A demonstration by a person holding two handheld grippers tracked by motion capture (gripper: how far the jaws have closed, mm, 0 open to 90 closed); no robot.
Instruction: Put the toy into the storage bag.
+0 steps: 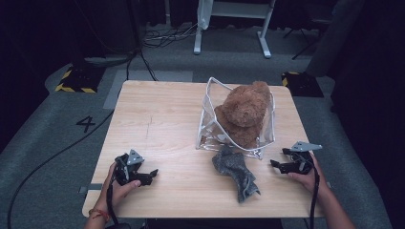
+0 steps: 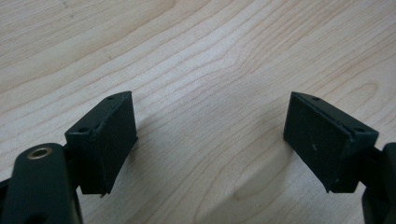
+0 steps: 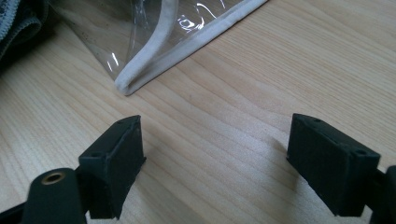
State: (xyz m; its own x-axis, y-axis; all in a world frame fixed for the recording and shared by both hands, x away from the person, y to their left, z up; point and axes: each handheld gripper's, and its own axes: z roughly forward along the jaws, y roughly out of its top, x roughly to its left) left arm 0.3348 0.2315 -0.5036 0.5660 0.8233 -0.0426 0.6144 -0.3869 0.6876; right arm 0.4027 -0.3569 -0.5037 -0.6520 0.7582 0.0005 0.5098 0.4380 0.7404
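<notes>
While we rest both hands low at the near edge of the wooden desk, our left claw gapes wide over bare wood, holding nothing. Our right claw is equally wide and empty, near the clear zip bag holding a brown teddy bear. Against the bag's near edge lies a grey sock.

The left gripper is matt black with a grey three-cornered plate on top and a black cable trailing from it. The right gripper matches it, plate and cable alike. Each has two blocky black jaws with flat pads, small screw holes at the pad corners and a brass-ringed hole on one arm. A red band circles the left wrist; both forearms are unsleeved.
</notes>
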